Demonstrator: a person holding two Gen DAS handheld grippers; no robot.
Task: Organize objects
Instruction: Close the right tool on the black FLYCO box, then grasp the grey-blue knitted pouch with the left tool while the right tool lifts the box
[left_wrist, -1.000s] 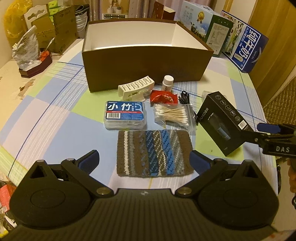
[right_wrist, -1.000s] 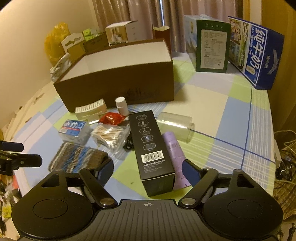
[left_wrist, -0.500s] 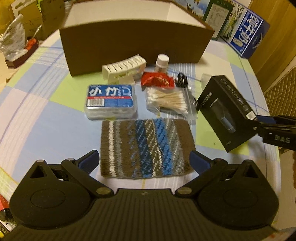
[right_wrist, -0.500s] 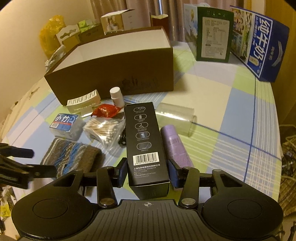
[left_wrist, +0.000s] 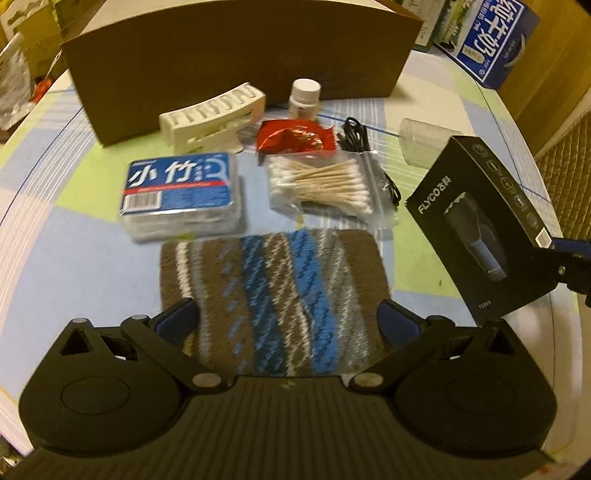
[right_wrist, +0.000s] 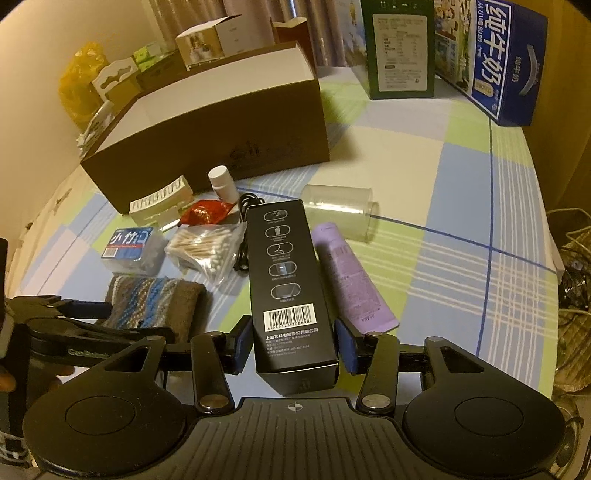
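The left gripper (left_wrist: 288, 319) has its fingers spread wide, one on each side of the striped knitted cloth (left_wrist: 273, 291), which lies flat on the checked surface (left_wrist: 66, 266). At 11 o'clock from the cloth sits a blue and white packet (left_wrist: 179, 192). At 1 o'clock lies a bag of cotton swabs (left_wrist: 325, 184). Behind them are a white rack (left_wrist: 214, 114), a red wrapper (left_wrist: 295, 136) and a small white bottle (left_wrist: 304, 98), all just in front of the big brown box (right_wrist: 207, 147). Over to the right, the right gripper (right_wrist: 294, 345) pinches the near end of the black box (right_wrist: 288, 280). A purple tube (right_wrist: 351, 280) lies just beside it at 3 o'clock.
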